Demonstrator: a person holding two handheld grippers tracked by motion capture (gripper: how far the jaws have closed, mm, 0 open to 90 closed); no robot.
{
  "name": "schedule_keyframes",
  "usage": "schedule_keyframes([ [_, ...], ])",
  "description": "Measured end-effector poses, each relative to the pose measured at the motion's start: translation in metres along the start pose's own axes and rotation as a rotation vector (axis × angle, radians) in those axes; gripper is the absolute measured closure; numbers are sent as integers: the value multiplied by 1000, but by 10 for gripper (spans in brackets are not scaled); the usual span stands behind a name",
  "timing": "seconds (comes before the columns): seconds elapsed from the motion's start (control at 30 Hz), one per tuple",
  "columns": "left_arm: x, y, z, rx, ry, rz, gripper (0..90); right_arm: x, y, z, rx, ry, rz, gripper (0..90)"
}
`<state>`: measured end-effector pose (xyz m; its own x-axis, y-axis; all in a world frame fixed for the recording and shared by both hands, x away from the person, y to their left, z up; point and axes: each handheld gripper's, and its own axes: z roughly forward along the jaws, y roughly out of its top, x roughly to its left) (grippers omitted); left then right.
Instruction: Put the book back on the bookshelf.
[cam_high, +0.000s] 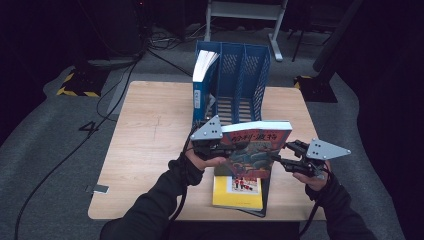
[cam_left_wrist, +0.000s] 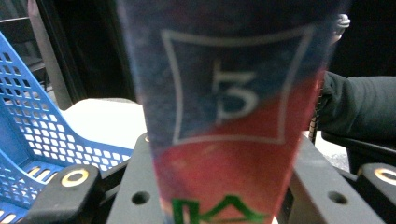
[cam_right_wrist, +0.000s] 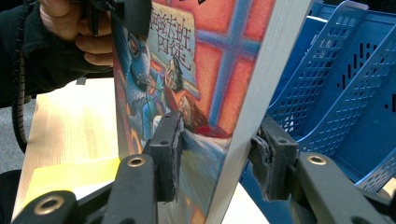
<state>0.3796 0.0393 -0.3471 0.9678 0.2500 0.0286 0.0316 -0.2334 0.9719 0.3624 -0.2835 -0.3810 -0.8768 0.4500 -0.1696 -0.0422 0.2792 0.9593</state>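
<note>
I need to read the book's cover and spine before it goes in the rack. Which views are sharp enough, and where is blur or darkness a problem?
High view: table lit, surroundings dark; book small, its title still legible. Left gripper view: spine too close and blurred, though a large 5 reads. Right gripper view: cover art fairly sharp, page edge soft, blue rack clear.

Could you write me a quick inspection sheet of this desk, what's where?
Surface: wooden table, mostly bare.
Job's things: red-and-blue book held upright between both grippers; blue file rack behind, one book in its left slot.
Clutter: yellow book lying on a dark one, near edge.
Grippers: left gripper and right gripper clamp the book's ends.
Cables: black cable on floor.
Surroundings: grey carpet, dark room.
</note>
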Motion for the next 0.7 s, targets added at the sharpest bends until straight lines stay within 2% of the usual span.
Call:
schedule_keyframes([
  [0.17,-5,2,0,9,10,23,736,-1,0,0,6,-8,-6,546],
  [0.27,-5,1,0,9,24,22,737,-2,-3,-3,45,-17,-15,444],
  [0.43,-6,1,-1,9,25,29,737,-10,-21,-16,111,-32,40,387],
  [0.47,-6,1,0,10,25,27,737,-13,-30,-19,151,-39,53,364],
  [0.5,-6,1,0,10,25,27,737,-13,-30,-19,151,-39,53,364],
  [0.63,-5,0,0,6,29,20,737,-18,-48,-29,202,-92,77,360],
  [0.67,-5,0,0,4,30,20,737,-23,-55,-33,217,-125,88,353],
  [0.7,-5,0,0,0,32,20,737,-23,-55,-33,217,-125,88,353],
])
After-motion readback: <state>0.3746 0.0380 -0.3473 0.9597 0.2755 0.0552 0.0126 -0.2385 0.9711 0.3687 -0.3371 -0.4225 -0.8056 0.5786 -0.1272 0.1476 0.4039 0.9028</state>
